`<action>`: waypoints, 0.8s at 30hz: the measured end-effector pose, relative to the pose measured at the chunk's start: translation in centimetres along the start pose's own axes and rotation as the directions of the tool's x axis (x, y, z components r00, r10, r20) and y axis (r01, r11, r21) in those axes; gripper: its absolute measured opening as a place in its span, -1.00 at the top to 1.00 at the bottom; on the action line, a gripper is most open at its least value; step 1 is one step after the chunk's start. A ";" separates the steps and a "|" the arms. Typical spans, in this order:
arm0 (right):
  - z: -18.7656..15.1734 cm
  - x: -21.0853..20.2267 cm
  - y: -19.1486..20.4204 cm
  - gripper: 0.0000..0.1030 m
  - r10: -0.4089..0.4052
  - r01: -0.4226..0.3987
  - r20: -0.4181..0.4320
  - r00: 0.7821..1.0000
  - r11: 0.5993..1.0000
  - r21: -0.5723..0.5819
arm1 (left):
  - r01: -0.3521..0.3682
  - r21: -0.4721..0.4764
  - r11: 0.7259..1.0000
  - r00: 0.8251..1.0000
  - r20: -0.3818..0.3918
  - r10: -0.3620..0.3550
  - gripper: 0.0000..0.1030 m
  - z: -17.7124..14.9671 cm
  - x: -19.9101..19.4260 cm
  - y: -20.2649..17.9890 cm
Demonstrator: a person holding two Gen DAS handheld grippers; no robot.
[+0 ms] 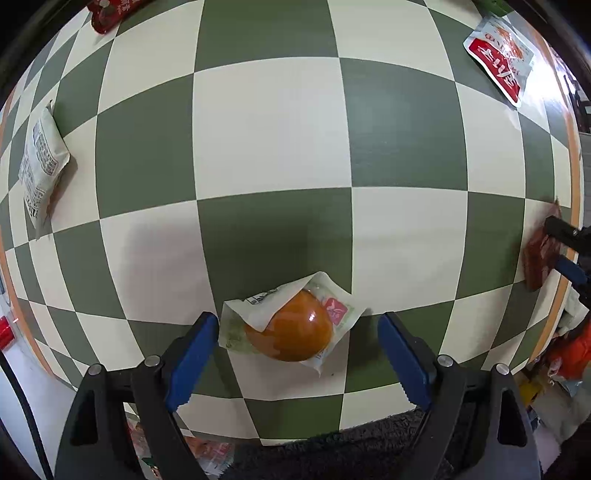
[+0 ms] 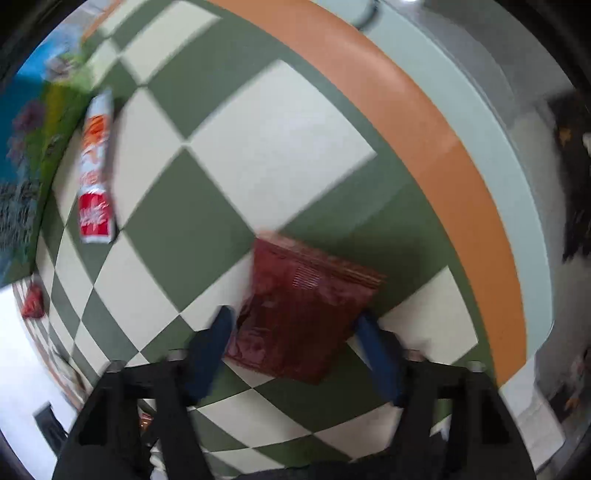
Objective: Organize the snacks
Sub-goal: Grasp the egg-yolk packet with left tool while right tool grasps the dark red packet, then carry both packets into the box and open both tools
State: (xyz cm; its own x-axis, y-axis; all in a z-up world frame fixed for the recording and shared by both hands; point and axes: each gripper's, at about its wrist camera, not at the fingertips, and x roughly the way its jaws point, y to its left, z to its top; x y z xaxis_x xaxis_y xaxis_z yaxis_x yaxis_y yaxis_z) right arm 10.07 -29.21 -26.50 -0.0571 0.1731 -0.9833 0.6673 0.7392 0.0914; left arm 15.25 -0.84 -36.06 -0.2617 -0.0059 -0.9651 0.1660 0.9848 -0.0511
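In the left wrist view my left gripper (image 1: pixel 297 332) is open, its blue fingers on either side of a clear packet holding an orange-brown egg-like snack (image 1: pixel 291 328) on the checkered table (image 1: pixel 266 129). In the right wrist view my right gripper (image 2: pixel 293 325) is open around a dark red snack packet (image 2: pixel 303 306) lying on the table; the pads sit at its two sides, and the view is blurred. That red packet (image 1: pixel 539 258) and the right gripper's fingers (image 1: pixel 565 236) also show at the right edge of the left wrist view.
A white printed packet (image 1: pixel 42 166) lies at the left, a red-and-white packet (image 1: pixel 498 55) at the far right, also in the right wrist view (image 2: pixel 96 170). A dark red packet (image 1: pixel 107 14) lies at the far left. The orange table border (image 2: pixel 424 122) runs close beside the right gripper.
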 end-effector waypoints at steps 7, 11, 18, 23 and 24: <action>-1.6 0.3 5.1 -0.22 -0.011 0.014 0.017 1.000 0.978 -0.210 | 0.114 -0.112 0.987 0.991 -0.056 -0.120 -0.71 0.1 1.2 3.4; -2.0 -0.2 7.1 -0.22 0.000 0.007 0.027 1.000 0.962 -0.274 | 0.129 -0.151 0.980 0.989 -0.057 -0.139 -0.71 0.0 1.6 5.1; -2.6 0.0 8.6 -0.22 0.015 -0.013 0.005 1.000 0.958 -0.287 | 0.107 -0.125 0.986 0.994 -0.019 -0.110 -0.71 0.9 1.1 5.2; -3.4 0.3 8.6 -0.22 0.015 -0.014 0.002 1.000 0.960 -0.280 | 0.077 -0.083 0.994 0.997 0.001 -0.078 -0.35 1.4 0.5 4.1; -3.4 0.3 8.3 -0.22 0.015 -0.013 0.005 1.000 0.961 -0.278 | 0.069 -0.077 0.995 0.998 0.005 -0.069 -0.35 1.4 0.4 4.1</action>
State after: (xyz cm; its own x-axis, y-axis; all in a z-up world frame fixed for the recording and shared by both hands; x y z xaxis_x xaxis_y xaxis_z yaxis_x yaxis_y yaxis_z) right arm 13.08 -20.80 -25.49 -0.0434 0.1806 -0.9826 0.4354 0.8886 0.1441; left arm 17.15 2.91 -37.04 -0.2681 -0.0747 -0.9605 0.0738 0.9925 -0.0978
